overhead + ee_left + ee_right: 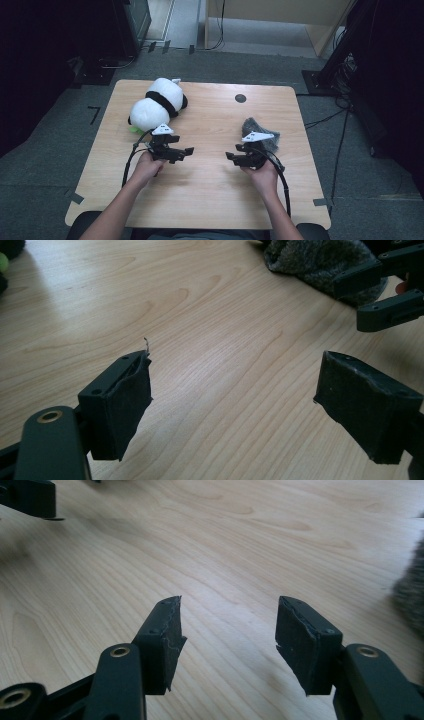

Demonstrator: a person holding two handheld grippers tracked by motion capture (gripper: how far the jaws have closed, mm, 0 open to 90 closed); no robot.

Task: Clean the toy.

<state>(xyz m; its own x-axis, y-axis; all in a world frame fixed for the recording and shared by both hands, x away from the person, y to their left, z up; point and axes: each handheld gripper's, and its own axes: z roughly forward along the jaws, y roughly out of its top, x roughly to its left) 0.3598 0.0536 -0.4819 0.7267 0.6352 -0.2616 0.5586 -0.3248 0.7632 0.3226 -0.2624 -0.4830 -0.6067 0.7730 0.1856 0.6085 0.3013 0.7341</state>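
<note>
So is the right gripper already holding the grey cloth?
No, the right gripper has its jaws apart over bare wood, with the grey cloth off to one side.

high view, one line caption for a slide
Two open grippers, left gripper and right gripper, between a panda and grey cloth.

One wooden table [210, 190] carries everything. On it lies one plush panda [156, 104], white with black bands, near the far left corner. One grey knitted cloth [260, 131] lies near the right edge. One small dark round spot [240, 98] marks the tabletop near the far edge. Two hand-held grippers are over the table: one left gripper [186, 151] and one right gripper [231, 156], each with two black jaws standing apart and one grey three-cornered plate on top. Two forearms come in over the near edge.
</note>
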